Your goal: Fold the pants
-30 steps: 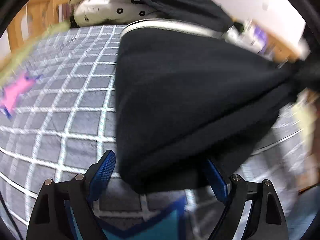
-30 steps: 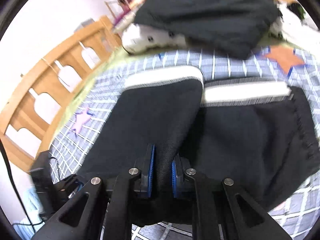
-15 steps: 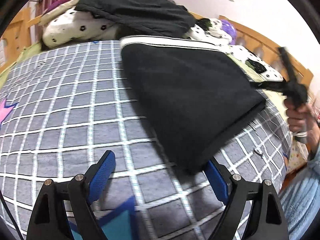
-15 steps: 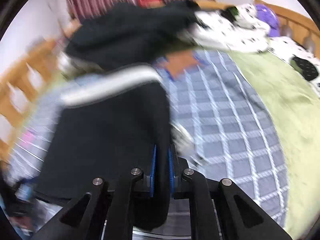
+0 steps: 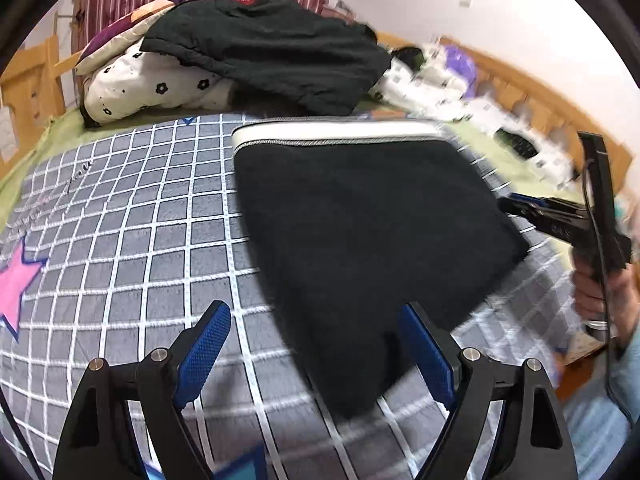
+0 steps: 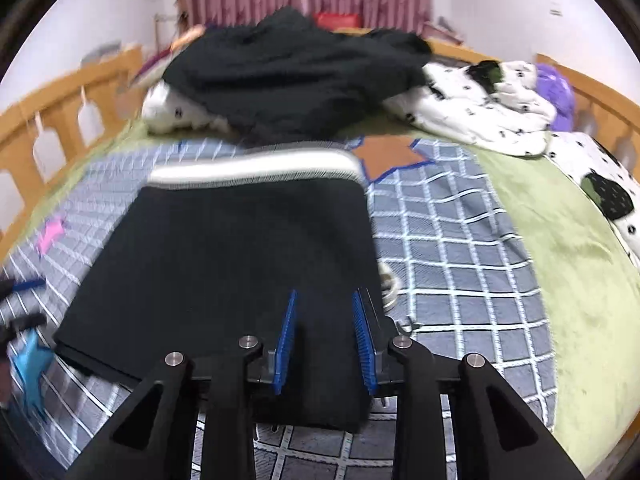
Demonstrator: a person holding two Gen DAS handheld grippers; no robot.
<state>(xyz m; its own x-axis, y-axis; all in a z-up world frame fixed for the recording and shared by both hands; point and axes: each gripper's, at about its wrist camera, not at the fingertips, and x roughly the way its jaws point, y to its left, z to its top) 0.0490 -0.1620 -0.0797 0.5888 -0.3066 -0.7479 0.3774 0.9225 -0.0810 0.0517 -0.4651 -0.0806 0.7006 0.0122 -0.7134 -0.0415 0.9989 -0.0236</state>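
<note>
Jaws opening over folded black pants (image 6: pixel 248 256); no legible writing.

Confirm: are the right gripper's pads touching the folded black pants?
Apart. The right wrist view shows the right gripper opening, black pants fabric between its jaws, with a gap at each blue pad.
</note>
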